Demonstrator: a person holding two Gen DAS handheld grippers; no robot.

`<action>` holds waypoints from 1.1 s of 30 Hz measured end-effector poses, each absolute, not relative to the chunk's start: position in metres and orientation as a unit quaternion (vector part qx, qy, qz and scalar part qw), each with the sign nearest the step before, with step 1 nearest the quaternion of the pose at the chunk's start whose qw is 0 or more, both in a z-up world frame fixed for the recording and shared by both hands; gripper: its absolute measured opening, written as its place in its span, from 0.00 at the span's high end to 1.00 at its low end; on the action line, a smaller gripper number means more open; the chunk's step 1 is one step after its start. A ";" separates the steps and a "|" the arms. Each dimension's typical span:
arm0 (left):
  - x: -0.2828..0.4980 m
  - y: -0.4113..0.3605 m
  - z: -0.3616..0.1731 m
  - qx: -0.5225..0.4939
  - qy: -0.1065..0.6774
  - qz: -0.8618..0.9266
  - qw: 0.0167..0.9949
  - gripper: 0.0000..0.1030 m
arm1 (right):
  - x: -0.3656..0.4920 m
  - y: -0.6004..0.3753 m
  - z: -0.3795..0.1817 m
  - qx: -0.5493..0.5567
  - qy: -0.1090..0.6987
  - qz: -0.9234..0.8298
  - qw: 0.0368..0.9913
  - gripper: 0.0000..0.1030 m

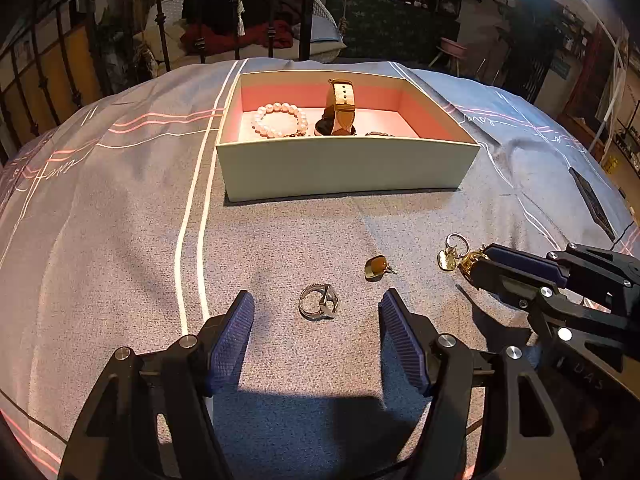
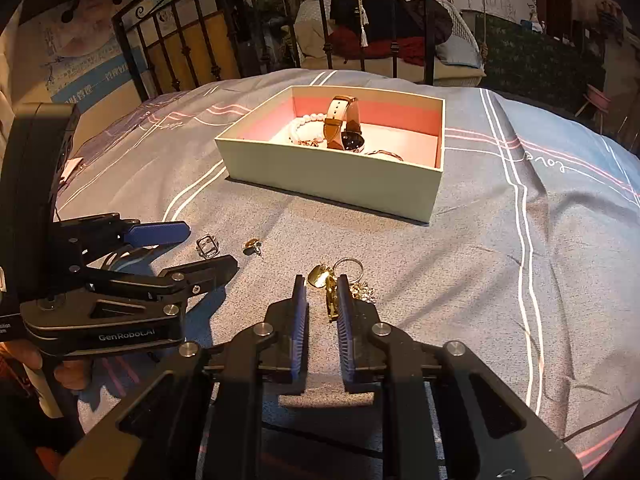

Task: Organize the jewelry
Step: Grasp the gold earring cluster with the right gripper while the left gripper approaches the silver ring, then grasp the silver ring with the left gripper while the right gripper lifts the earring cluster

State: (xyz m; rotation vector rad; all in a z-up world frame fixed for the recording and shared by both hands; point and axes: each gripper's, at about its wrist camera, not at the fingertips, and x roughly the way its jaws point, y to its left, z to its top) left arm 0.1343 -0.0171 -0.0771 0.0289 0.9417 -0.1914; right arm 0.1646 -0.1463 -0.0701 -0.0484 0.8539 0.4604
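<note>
Jewellery lot on grey bedspread (image 1: 120, 220); two claws working, box beyond.

Nearest me, my left gripper (image 1: 316, 312) is spread wide, holding nothing, its pads either side of a silver ring (image 1: 319, 302); just beyond lies an amber earring (image 1: 377, 267); my right gripper (image 2: 321, 294) is nearly closed about a gold charm cluster (image 2: 332, 300), contact uncertain; farthest, the pink-lined box (image 1: 344, 168) holds a pearl bracelet (image 1: 280, 119) and strap watch (image 1: 340, 108).
</note>
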 end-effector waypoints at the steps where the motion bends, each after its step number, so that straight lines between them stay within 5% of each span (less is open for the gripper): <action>1: 0.135 -0.017 -0.077 0.014 0.453 -0.092 0.887 0.37 | 0.166 -0.145 -0.071 -0.028 0.413 0.218 0.884 0.87; 5: 0.135 -0.015 -0.077 0.011 0.453 -0.094 0.886 0.37 | 0.168 -0.144 -0.078 -0.031 0.421 0.211 0.882 0.96; 18: 0.134 -0.012 -0.076 0.007 0.452 -0.095 0.887 0.43 | 0.156 -0.169 -0.069 0.015 0.402 0.214 0.890 0.97; 20: 0.134 -0.014 -0.076 0.012 0.450 -0.093 0.888 0.47 | 0.156 -0.168 -0.069 0.017 0.403 0.214 0.890 0.97; 25: 0.135 -0.020 -0.073 0.029 0.443 -0.099 0.890 0.82 | 0.155 -0.172 -0.069 0.026 0.402 0.214 0.890 0.97; 33: 0.133 -0.023 -0.066 0.027 0.432 -0.110 0.895 0.82 | 0.155 -0.182 -0.063 0.044 0.395 0.211 0.893 0.97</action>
